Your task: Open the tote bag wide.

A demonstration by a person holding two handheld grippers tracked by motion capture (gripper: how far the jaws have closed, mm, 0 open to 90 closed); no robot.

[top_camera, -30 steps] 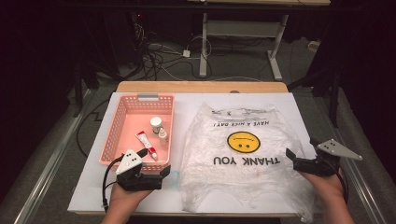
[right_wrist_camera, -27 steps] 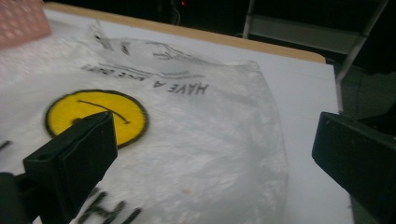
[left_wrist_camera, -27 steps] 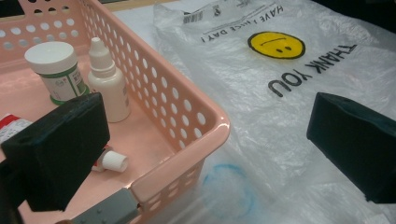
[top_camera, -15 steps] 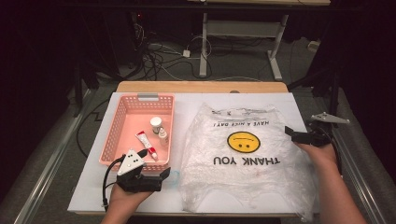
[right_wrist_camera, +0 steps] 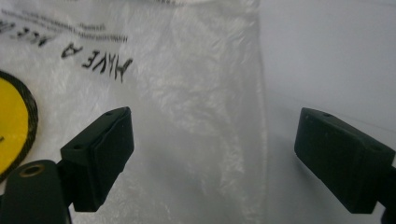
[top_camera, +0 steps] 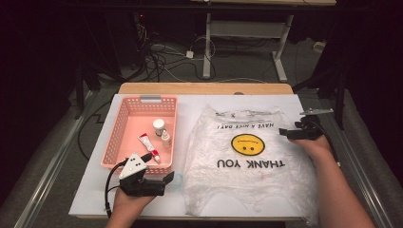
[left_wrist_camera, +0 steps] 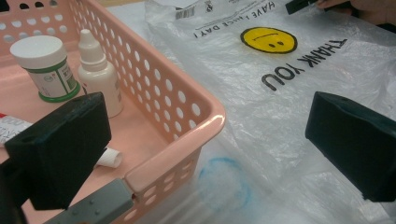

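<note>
Smiley bag flat on the counter (top_camera: 199, 102)

The plastic bag (top_camera: 247, 161), printed "THANK YOU" and "HAVE A NICE DAY!", lay beside the pink basket (top_camera: 121, 128). Right gripper (top_camera: 284, 132) jaws, just narrowing, straddled its edge, gripping nothing; left gripper (top_camera: 168, 178) jaws gaped empty.

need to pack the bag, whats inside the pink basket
In the pink basket: a white-capped jar, a dropper bottle and a red-and-white tube. The left tool covers part of the tube.
</note>
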